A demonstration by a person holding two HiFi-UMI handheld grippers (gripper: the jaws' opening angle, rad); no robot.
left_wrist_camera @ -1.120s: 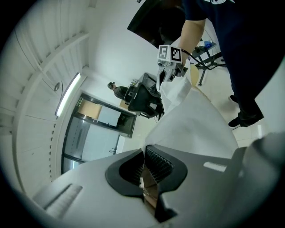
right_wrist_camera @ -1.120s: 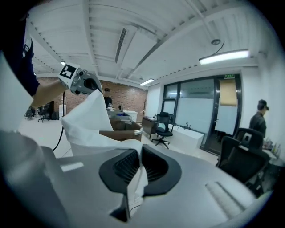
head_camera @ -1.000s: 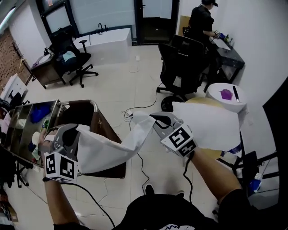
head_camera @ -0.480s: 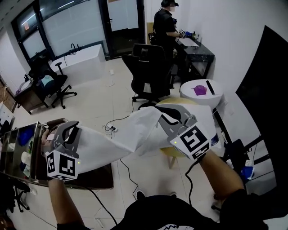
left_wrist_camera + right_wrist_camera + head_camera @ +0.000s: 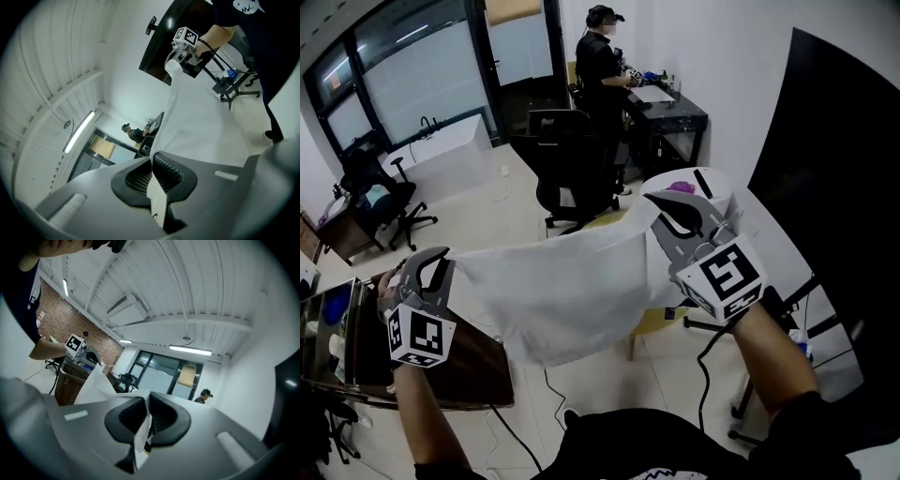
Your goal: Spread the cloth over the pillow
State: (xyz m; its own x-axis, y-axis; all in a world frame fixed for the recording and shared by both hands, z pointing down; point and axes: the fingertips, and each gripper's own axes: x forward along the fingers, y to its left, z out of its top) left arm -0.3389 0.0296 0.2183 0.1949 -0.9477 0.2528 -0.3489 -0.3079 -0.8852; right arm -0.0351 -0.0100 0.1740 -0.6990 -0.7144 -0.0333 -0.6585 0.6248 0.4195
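The left gripper (image 5: 154, 177) is clamped shut, its ribbed dark pads pinching one thin corner of the white cloth (image 5: 562, 291). The right gripper (image 5: 145, 420) is likewise closed, on a folded bit of the opposite corner. Between them the cloth hangs in the air as a smooth, slack sheet, its top edge stretched fairly straight and its lower hem sagging to a soft point above the pale tiled floor (image 5: 502, 202). Just behind it stands a round white counter (image 5: 724, 199). Farther off are a black padded office chair (image 5: 572, 159) and a person (image 5: 605, 56) at a dark counter (image 5: 675, 108).
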